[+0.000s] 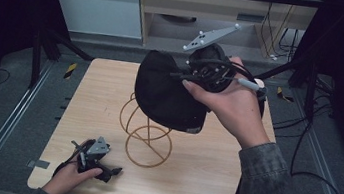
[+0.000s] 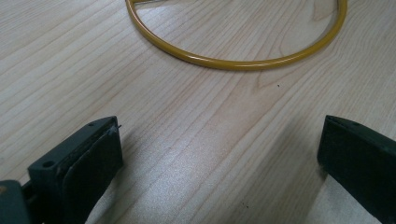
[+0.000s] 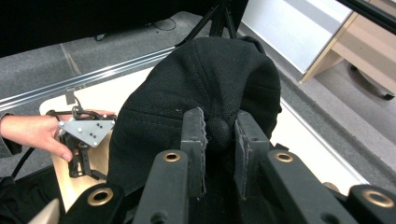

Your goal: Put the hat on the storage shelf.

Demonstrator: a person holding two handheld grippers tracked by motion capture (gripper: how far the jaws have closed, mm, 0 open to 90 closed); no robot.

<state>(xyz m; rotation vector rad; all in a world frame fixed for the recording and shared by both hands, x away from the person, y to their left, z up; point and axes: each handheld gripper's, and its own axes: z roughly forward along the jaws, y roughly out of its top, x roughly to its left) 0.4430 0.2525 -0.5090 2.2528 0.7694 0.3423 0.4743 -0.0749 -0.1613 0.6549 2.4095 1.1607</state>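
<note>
My black cap (image 1: 168, 94) hangs above the yellow wire stand (image 1: 147, 134), pinched by its crown button in the clamped right gripper (image 3: 219, 135) so the brim droops free. My left gripper (image 1: 93, 160) rests near the stand's base ring, jaws wide, holding nothing.

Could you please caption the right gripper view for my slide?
Right tongs pinch the crown of a black cap above the table.

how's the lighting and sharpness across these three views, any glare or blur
High view: dim, dark at the edges, black cap shows little detail. Left gripper view: bright, soft sheen on the table, yellow wire ring sharp, near jaws slightly soft. Right gripper view: cap weave in focus, background floor softer.
</note>
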